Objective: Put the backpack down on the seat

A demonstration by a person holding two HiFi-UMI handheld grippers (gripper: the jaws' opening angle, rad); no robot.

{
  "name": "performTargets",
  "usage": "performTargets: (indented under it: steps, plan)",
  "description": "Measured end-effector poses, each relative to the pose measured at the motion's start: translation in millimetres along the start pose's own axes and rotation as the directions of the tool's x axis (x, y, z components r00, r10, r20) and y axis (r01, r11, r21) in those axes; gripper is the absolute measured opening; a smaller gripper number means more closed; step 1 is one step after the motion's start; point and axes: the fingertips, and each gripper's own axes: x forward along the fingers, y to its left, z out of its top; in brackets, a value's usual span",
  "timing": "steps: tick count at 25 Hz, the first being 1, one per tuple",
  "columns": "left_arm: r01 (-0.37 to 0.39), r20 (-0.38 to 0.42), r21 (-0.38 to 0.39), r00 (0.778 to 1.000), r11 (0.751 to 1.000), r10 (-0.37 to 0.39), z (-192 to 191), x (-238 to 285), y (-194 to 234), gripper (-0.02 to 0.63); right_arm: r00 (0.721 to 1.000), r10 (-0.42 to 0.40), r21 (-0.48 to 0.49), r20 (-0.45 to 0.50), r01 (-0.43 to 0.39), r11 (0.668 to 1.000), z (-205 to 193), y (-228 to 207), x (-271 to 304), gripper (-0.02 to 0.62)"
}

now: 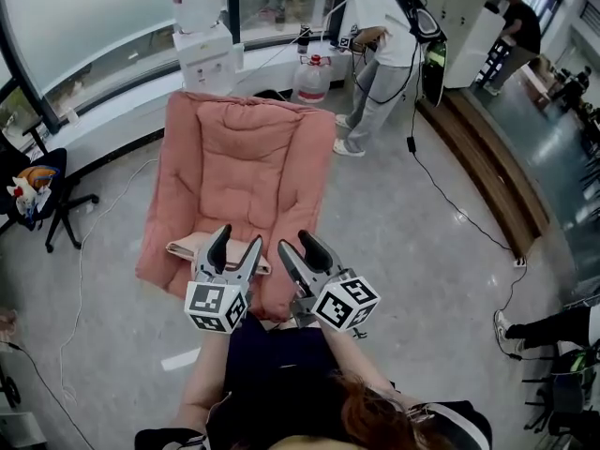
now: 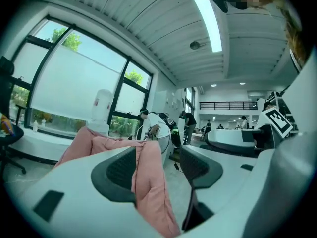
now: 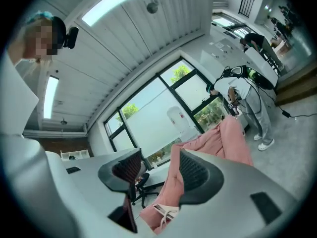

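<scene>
A pink cushioned lounge seat [image 1: 246, 172] lies on the floor in front of me, with a beige cloth piece [image 1: 185, 248] at its front edge. Both grippers hover side by side over that front edge. My left gripper [image 1: 234, 245] is open and empty, and so is my right gripper [image 1: 302, 249]. The left gripper view [image 2: 158, 167] has the pink cushion [image 2: 148, 182] between its jaws, farther off. From the right gripper [image 3: 157, 170] I see the seat [image 3: 218, 143] and the beige piece [image 3: 166, 213]. A dark navy mass [image 1: 277, 364] sits against the person's front; backpack or clothing, I cannot tell.
Behind the seat stand a white water dispenser [image 1: 202, 26] and a water jug [image 1: 312, 78]. A person wearing a backpack [image 1: 380, 36] stands at the back right. An office chair [image 1: 42, 195] is at the left. Cables cross the floor, and a wooden step [image 1: 492, 172] runs along the right.
</scene>
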Motion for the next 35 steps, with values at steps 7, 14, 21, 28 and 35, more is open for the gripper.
performTargets:
  steps: [7, 14, 21, 28, 35]
  plan:
    - [0.043, 0.053, 0.036, 0.998, 0.998, -0.045, 18, 2, -22, 0.032, 0.999, -0.004, -0.05, 0.04, 0.006, 0.999, 16, 2, -7, 0.035]
    - [0.066, 0.027, -0.028, 0.998, 0.997, -0.065, -2, -1, -33, 0.02, 1.0, -0.001, -0.01, 0.023, 0.001, 1.0, 4, 1, -7, 0.034]
    - [0.054, 0.016, -0.065, 0.998, 0.996, -0.053, -8, -3, -28, 0.02, 0.998, -0.05, -0.109, -0.045, 0.045, 0.993, -12, -5, 2, 0.032]
    - [0.046, 0.033, -0.052, 0.998, 0.998, -0.044, -4, -11, -27, 0.02, 0.998, -0.042, -0.122, -0.04, 0.037, 0.992, -13, 2, 4, 0.032]
    - [0.058, 0.026, -0.055, 0.998, 0.997, -0.057, -11, -13, -27, 0.02, 0.998, -0.055, -0.115, -0.034, 0.051, 0.992, -19, 0, 0, 0.032]
